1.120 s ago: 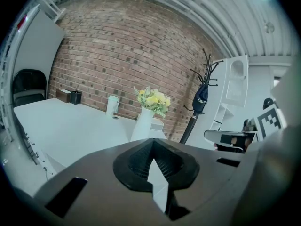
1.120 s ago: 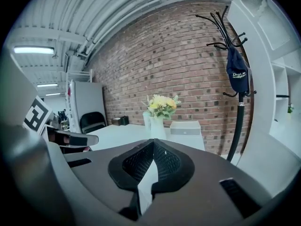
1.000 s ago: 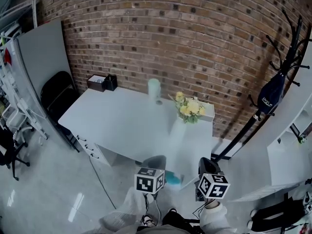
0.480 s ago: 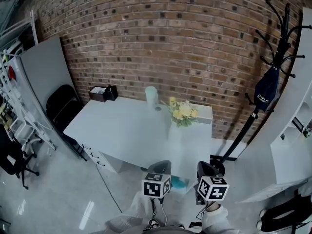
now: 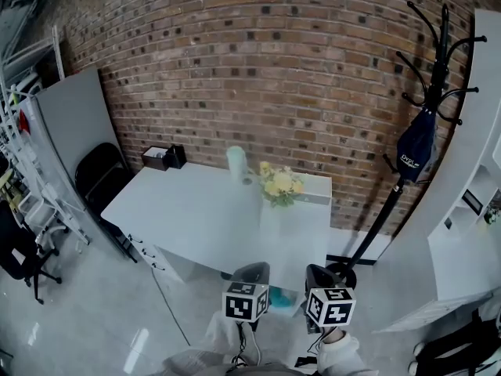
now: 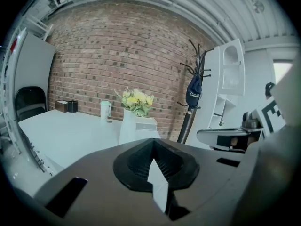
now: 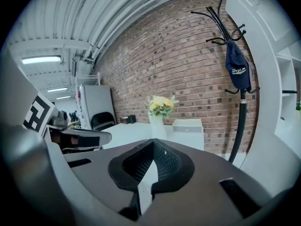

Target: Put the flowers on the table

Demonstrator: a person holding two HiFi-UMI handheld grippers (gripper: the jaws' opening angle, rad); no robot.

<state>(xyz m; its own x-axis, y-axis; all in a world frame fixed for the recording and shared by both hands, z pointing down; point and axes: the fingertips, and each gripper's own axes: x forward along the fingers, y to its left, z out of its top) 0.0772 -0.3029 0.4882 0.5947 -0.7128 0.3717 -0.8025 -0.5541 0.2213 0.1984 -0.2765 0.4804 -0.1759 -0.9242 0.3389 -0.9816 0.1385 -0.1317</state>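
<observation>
Head view, biggest first: what do you get?

— Brick wall (image 5: 274, 69) across the back, then a white table (image 5: 180, 210) against it. A coat rack (image 7: 238, 126) stands to the right and a black chair (image 5: 98, 171) to the left.

And the flowers?

— Yellow flowers (image 5: 279, 185) in a tall white vase (image 6: 128, 126), upright on the table near its far right corner, just beside a pale box (image 5: 315, 188). A cup (image 5: 236, 163) stands a little to their left. By the look of it, they are on the table already.

Where are the grippers?

— Both are low in the view, off the table's near end and well apart from the vase. The left gripper (image 6: 153, 144) has its jaws closed together with nothing between them. The right gripper (image 7: 153, 144) is the same: pads meeting, empty.

If the vase has to move, how will it handle?

— I judge it smooth and hard, ceramic or the like, so slippery and breakable. It is tall and slim with the blooms on top, so likely to tip. The stems are soft and would crush.

So where to grip?

— On the vase's body, under the blooms where it looks narrower, with the jaws opened wide first and squared to it. Keep it upright, and the second gripper could steady the base. Never by the flowers.
</observation>
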